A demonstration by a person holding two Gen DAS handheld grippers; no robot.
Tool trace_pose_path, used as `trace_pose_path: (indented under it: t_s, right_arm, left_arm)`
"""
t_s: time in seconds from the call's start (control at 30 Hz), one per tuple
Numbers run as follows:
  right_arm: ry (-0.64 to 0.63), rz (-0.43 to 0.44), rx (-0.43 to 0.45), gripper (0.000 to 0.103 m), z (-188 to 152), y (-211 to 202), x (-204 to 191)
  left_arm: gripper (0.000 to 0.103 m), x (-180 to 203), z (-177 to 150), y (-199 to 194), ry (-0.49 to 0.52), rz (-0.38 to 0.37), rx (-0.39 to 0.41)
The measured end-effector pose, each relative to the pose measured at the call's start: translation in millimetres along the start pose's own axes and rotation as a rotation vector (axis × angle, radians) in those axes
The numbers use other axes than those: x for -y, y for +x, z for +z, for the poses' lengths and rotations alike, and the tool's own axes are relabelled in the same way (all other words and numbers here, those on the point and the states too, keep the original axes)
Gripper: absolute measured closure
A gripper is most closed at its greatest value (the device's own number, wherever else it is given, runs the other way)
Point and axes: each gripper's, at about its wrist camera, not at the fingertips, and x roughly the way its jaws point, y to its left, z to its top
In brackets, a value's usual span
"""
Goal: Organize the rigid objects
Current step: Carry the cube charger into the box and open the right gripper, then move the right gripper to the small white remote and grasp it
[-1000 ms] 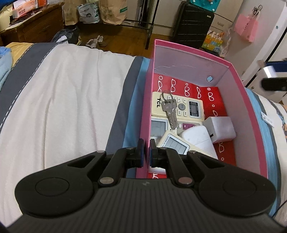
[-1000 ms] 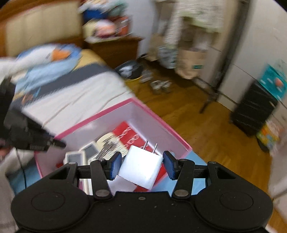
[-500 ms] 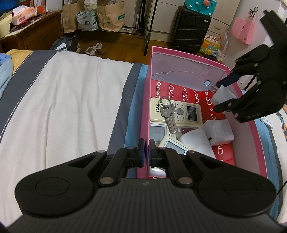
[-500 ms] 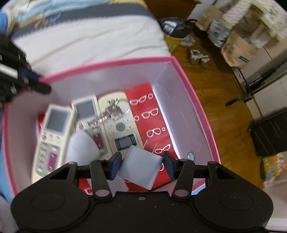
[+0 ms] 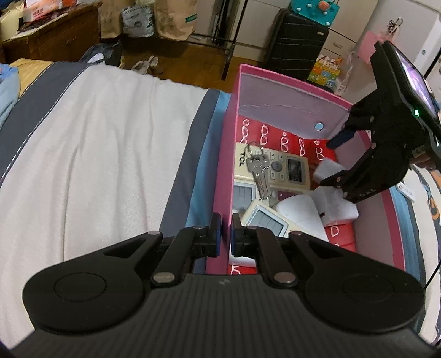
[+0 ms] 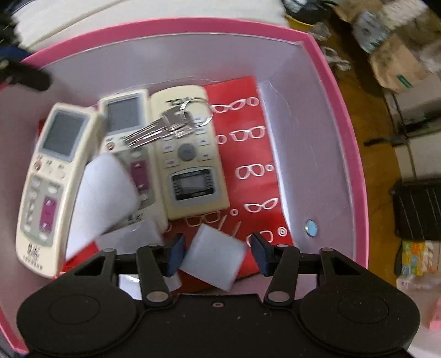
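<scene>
A pink box [image 5: 292, 85] with a red floor printed with glasses lies on the bed. My left gripper [image 5: 226, 236] is shut on its near left wall. Inside lie three cream remotes, one marked TCL [image 5: 278, 168] [image 6: 190, 154], with a bunch of keys [image 5: 259, 170] [image 6: 165, 126] on top. My right gripper [image 6: 217, 253] [image 5: 332, 162] points down into the box's far right corner. Its jaws are opening. A white charger cube [image 6: 212, 256] [image 5: 328, 169] rests on the red floor between them, with a gap at the right pad.
A second white charger [image 5: 336, 203] and a white rounded block [image 5: 300, 212] [image 6: 104, 192] lie in the box. The bed's white and grey-blue cover [image 5: 96, 151] stretches left. Beyond the box are a wooden floor, a black suitcase [image 5: 295, 46] and paper bags [image 5: 173, 19].
My right gripper has come down into the box with the white cube, tipping steeply downward, and its jaws have spread off the cube. My left gripper has kept its hold on the wall.
</scene>
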Motion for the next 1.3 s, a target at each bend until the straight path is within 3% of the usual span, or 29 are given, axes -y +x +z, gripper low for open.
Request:
trace_pose_path:
  t_s: [0.17,0.3,0.37,0.5,0.6,0.77,0.9,1.0,1.13,1.3]
  right_arm:
    - [0.162,-0.026,0.209,0.033,-22.4,-49.9,11.9]
    - [0.273,-0.07,0.333,0.029,-63.2,-90.8,13.2]
    - [0.371,-0.036,0.331,0.026,-87.9,-103.7,18.0]
    - [0.696,0.127,0.365,0.026,-147.3,-116.0,42.9]
    - [0.875,0.176,0.376,0.025,-197.4,-113.5,57.0]
    - [1.22,0.339,0.352,0.025,-274.7,-75.1,81.4]
    - [1.403,0.36,0.328,0.025,-325.3,-41.9,91.7]
    - [1.373,0.23,0.303,0.025,-343.2,-31.5,94.6]
    - [1.121,-0.001,0.246,0.026,-341.0,-16.4,88.9]
    - [0.921,-0.045,0.229,0.026,-341.1,5.4,77.2]
  left_arm:
    - [0.097,-1.6,0.1,1.2,-0.009,-0.003,0.001]
    - [0.096,0.5,-1.3,-2.3,-0.003,0.007,0.008]
    - [0.096,1.6,-1.2,-1.7,0.002,0.017,0.007]
    - [0.096,3.5,-1.0,0.0,0.006,0.033,0.0]
    - [0.096,3.3,-1.0,0.4,-0.012,0.037,-0.002]
    - [0.096,4.7,1.2,3.8,-0.015,0.051,-0.013]
    - [0.096,6.1,0.8,6.2,-0.011,0.059,-0.023]
    - [0.096,6.0,1.4,6.2,-0.013,0.058,-0.025]
    - [0.096,4.6,2.5,6.8,-0.036,0.04,-0.035]
    - [0.096,6.1,2.8,12.2,-0.043,0.056,-0.049]
